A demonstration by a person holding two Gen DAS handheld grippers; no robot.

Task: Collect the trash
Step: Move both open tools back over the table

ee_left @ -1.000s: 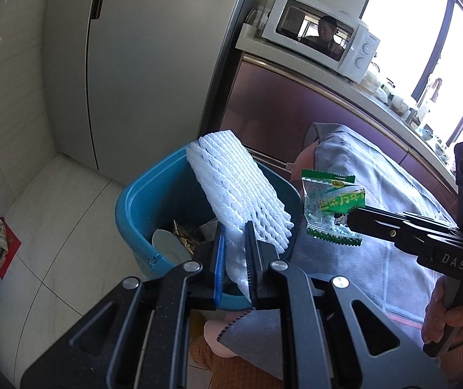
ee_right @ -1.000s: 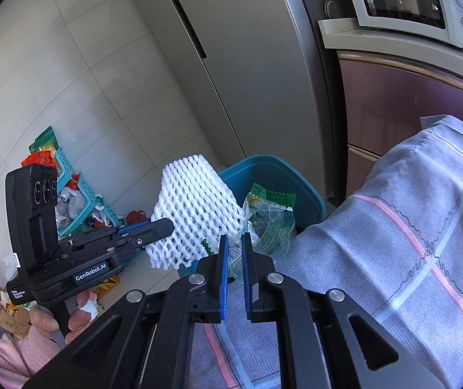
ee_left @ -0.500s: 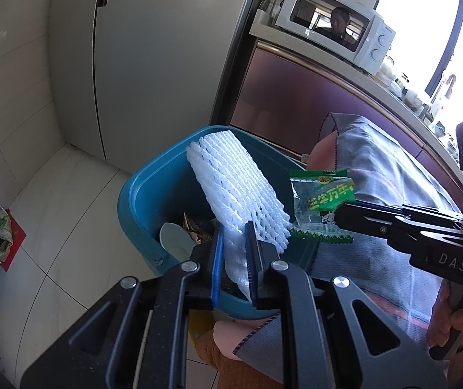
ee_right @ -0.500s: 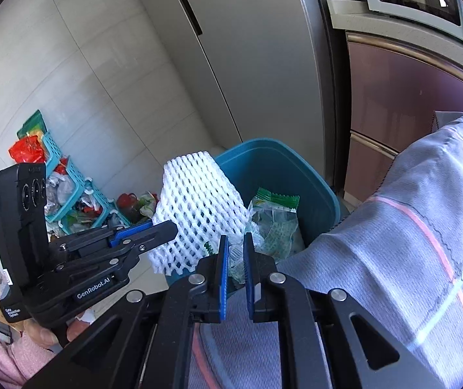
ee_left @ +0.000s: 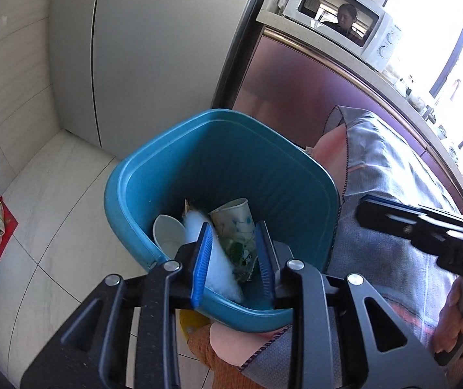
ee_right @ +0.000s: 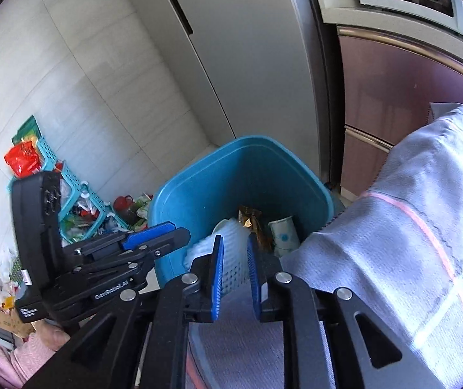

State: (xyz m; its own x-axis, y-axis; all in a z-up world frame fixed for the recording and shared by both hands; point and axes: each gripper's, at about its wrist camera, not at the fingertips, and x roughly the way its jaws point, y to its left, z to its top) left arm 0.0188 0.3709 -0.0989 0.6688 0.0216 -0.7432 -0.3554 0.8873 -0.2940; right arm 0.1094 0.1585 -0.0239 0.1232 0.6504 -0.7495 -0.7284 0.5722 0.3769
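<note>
The blue bin (ee_left: 118,188) stands on the floor below both grippers. My left gripper (ee_left: 233,227) hangs over its near rim with its jaws opening. The white foam net (ee_left: 218,259) is blurred as it drops past the left pad, free of the pads. The green wrapper (ee_left: 241,253) lies in the bin by a paper cup (ee_left: 234,220). My right gripper (ee_right: 234,238) is over the bin's right edge, its jaws opening with nothing pressed between them. The foam net (ee_right: 231,259) shows behind them in the bin (ee_right: 173,201). The left gripper (ee_right: 173,233) is seen at left.
A grey fridge (ee_left: 150,48) stands behind the bin, with a cabinet and a microwave (ee_left: 345,22) to the right. A cloth-covered table (ee_right: 409,259) borders the bin on the right. A teal basket (ee_right: 79,201) of rubbish sits on the tiled floor at left.
Both grippers came down closer to the bin. The left jaws parted and the foam net fell into the bin. The right jaws parted and the green wrapper dropped in.
</note>
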